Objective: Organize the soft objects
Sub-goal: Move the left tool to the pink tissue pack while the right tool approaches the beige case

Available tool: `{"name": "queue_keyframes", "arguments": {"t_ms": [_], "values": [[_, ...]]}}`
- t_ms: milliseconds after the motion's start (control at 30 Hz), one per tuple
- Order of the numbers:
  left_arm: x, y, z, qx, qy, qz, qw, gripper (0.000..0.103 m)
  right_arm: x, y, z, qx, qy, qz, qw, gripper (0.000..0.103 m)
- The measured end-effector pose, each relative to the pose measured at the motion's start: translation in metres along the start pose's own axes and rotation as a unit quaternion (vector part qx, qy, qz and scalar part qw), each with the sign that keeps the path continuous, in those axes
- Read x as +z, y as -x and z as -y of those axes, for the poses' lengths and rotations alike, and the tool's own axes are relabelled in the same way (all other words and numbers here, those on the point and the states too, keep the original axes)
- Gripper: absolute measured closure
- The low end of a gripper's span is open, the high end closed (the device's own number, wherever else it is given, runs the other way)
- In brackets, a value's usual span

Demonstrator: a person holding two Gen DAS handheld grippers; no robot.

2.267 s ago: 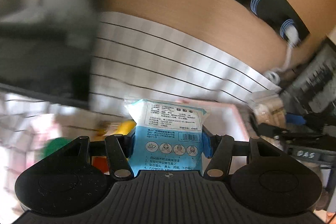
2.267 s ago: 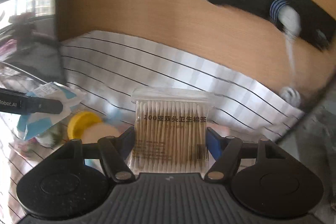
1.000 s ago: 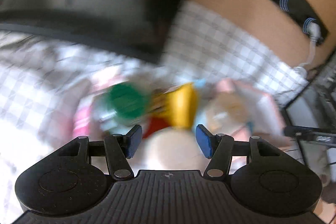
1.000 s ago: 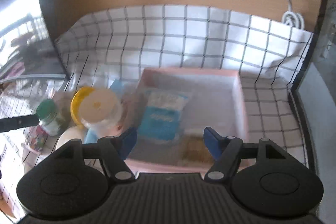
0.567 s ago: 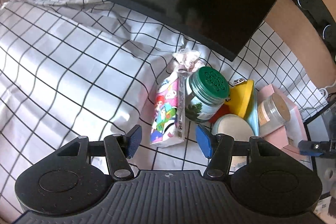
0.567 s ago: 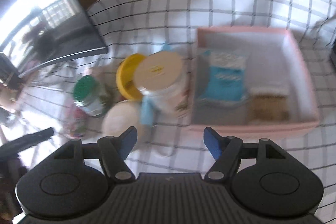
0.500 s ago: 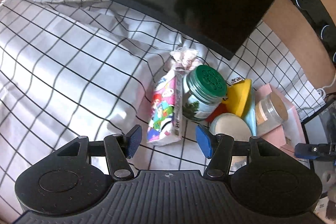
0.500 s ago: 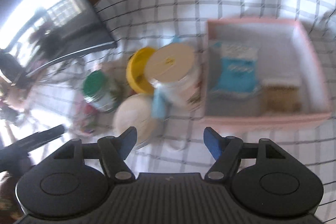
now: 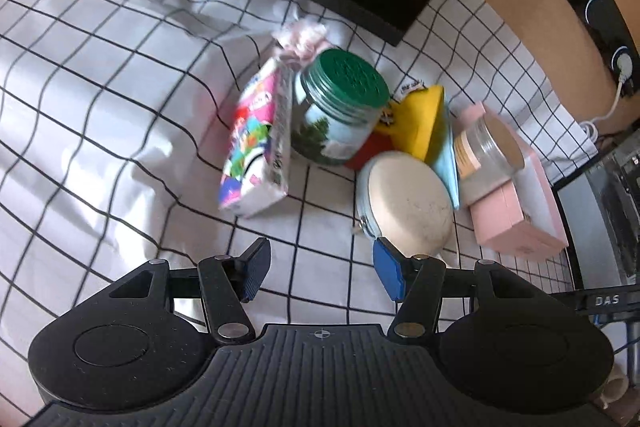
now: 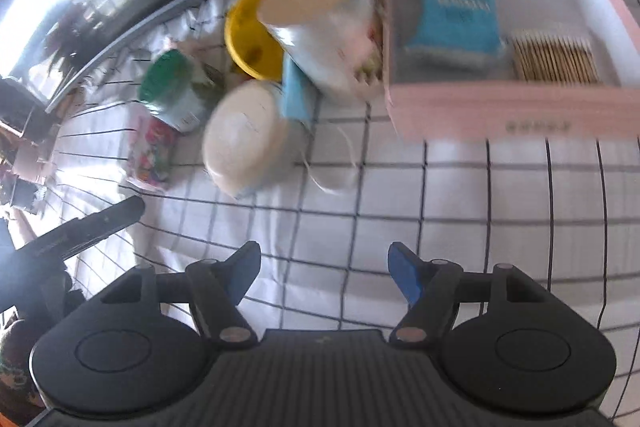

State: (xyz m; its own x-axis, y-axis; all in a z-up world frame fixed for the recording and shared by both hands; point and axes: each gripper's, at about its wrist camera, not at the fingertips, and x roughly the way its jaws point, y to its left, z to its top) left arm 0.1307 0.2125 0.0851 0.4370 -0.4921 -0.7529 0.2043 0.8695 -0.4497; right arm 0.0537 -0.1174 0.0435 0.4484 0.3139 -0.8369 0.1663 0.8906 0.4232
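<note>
Both packets have left the grippers since the earlier frames: the blue mask packet (image 10: pixel 452 23) and cotton swab pack (image 10: pixel 554 57) now lie side by side in the pink box (image 10: pixel 500 107). Left gripper (image 9: pixel 318 273) and right gripper (image 10: pixel 324 277), jaws wide and empty, have dropped toward the remaining clutter, where the colourful tissue pack (image 9: pixel 256 143) leaning on the green-lidded jar (image 9: pixel 336 107) looks the likeliest next soft pick.

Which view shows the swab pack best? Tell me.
The right wrist view: the swab pack lies in plain sight inside the pink box. In the left wrist view only the box's outside shows, and the pack is hidden.
</note>
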Motion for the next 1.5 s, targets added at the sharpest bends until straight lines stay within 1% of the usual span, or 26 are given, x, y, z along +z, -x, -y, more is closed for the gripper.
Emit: {"name": "queue_keyframes", "arguments": {"t_ms": [233,400,467,533,633,700,767,833,900,967,1167,1400,1500], "values": [[-0.001,-0.008,0.004,-0.003,-0.001,-0.013,0.9999,0.042,-0.009,-0.017,0.023,0.008,-0.059,-0.025,0.998,0.032],[0.000,-0.012,0.004,-0.002,0.000,-0.020,0.9998,0.041,-0.011,-0.018,0.023,0.016,-0.063,-0.019,0.998,0.025],[0.000,-0.013,0.004,-0.002,0.001,-0.023,0.9997,0.042,-0.012,-0.019,0.023,0.028,-0.068,-0.014,0.997,0.016],[0.000,-0.015,0.004,-0.003,0.003,-0.025,0.9997,0.042,-0.014,-0.021,0.023,0.042,-0.068,-0.012,0.997,0.009],[0.000,-0.016,0.005,-0.005,0.003,-0.027,0.9996,0.042,-0.012,-0.023,0.021,0.048,-0.066,-0.022,0.996,0.008],[0.000,-0.016,0.005,-0.008,0.002,-0.027,0.9996,0.042,-0.008,-0.024,0.026,0.059,-0.086,-0.033,0.994,0.007],[0.000,-0.016,0.006,-0.010,0.001,-0.026,0.9996,0.042,-0.006,-0.024,0.032,0.073,-0.101,-0.040,0.991,0.005],[0.000,-0.016,0.005,-0.010,0.001,-0.025,0.9996,0.042,-0.006,-0.027,0.035,0.095,-0.092,-0.052,0.990,0.002],[0.000,-0.016,0.005,-0.010,0.001,-0.025,0.9996,0.042,-0.006,-0.027,0.035,0.102,-0.078,-0.056,0.990,0.002],[0.000,-0.015,0.004,-0.010,0.002,-0.025,0.9996,0.043,-0.006,-0.026,0.036,0.105,-0.079,-0.054,0.990,0.002],[-0.005,-0.014,0.000,-0.009,0.008,-0.028,0.9995,0.043,-0.006,-0.026,0.033,0.097,-0.078,-0.049,0.991,0.001],[-0.011,-0.013,-0.002,-0.012,0.010,-0.032,0.9993,0.043,-0.009,-0.024,0.038,0.105,-0.088,-0.038,0.990,0.000],[-0.013,-0.011,-0.003,-0.013,0.011,-0.031,0.9994,0.043,-0.010,-0.025,0.034,0.098,-0.084,-0.037,0.991,0.000]]}}
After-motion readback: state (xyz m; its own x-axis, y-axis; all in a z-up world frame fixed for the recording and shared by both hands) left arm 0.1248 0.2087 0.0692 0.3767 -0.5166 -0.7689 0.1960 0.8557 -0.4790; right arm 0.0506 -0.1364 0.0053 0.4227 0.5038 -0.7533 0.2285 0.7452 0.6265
